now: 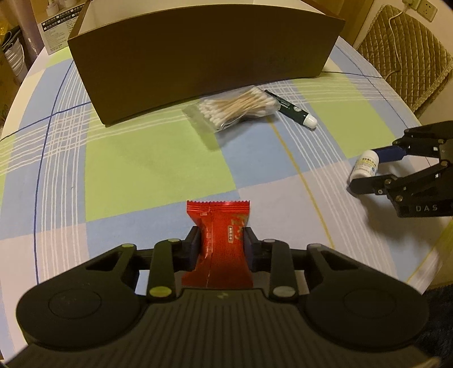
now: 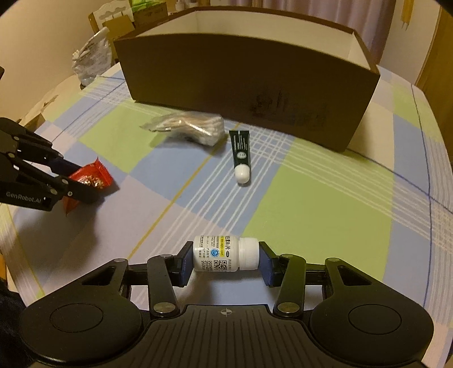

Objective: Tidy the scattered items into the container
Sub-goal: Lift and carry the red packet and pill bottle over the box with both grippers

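Note:
My left gripper (image 1: 221, 243) is shut on a red snack packet (image 1: 218, 240), pinching its middle just above the table; both also show in the right wrist view (image 2: 87, 177). My right gripper (image 2: 225, 257) is closed end to end on a white pill bottle (image 2: 225, 256) lying sideways; the bottle shows in the left wrist view (image 1: 365, 167) too. A bag of cotton swabs (image 1: 237, 109) and a dark green tube with a white cap (image 2: 241, 153) lie in front of the brown cardboard box (image 2: 254, 93), which is open on top.
The table has a checked blue, green and white cloth (image 1: 136, 158). A quilted chair (image 1: 407, 56) stands at the far right. A crumpled plastic bag (image 2: 90, 56) and cartons (image 1: 53, 25) sit beyond the table's left side.

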A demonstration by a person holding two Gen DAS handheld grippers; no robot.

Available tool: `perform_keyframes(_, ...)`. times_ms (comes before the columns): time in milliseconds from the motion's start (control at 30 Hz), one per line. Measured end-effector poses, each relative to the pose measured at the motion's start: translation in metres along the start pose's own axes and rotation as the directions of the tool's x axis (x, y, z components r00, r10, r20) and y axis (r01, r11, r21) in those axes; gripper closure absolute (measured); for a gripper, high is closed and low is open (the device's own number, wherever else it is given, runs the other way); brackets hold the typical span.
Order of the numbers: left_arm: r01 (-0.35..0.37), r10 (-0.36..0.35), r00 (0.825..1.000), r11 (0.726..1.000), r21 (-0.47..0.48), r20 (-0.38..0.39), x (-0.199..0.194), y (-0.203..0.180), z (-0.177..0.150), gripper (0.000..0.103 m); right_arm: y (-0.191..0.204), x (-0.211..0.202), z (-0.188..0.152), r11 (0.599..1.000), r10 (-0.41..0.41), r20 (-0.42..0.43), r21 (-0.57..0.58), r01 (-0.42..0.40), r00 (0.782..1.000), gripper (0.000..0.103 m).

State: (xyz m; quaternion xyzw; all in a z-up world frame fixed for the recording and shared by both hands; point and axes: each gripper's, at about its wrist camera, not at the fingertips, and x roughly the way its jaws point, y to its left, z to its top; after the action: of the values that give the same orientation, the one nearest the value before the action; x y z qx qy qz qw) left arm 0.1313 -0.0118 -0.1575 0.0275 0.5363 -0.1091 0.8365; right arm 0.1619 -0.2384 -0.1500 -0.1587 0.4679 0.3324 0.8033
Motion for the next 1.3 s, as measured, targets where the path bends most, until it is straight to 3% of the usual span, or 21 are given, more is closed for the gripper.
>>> perform_keyframes(233, -0.002, 0.001, 0.999, 1.000, 0.025, 0.034, -0.011, -0.005, 0.007, 0.078, -0.001, -0.012, 0.004, 1.000, -0.001, 0.019, 0.007, 0.001, 1.000, 0.054)
perform_keyframes(567, 0.005, -0.006, 0.996, 1.000, 0.017, 0.093, -0.034, -0.010, 0.019, 0.078, -0.022, -0.019, -0.003, 0.967, 0.131, 0.017, 0.216, -0.132, 0.991, 0.054)
perform_keyframes(800, 0.012, -0.014, 0.990, 1.000, 0.017, 0.143, -0.050, -0.008, 0.032, 0.078, -0.022, -0.022, 0.006, 0.947, 0.201, 0.051, 0.245, -0.207, 0.978, 0.054)
perform_keyframes(1300, -0.002, -0.014, 0.963, 0.998, 0.061, 0.271, -0.086, 0.017, 0.086, 0.078, -0.065, -0.053, 0.067, 0.953, 0.149, 0.192, 0.234, -0.192, 0.970, 0.054)
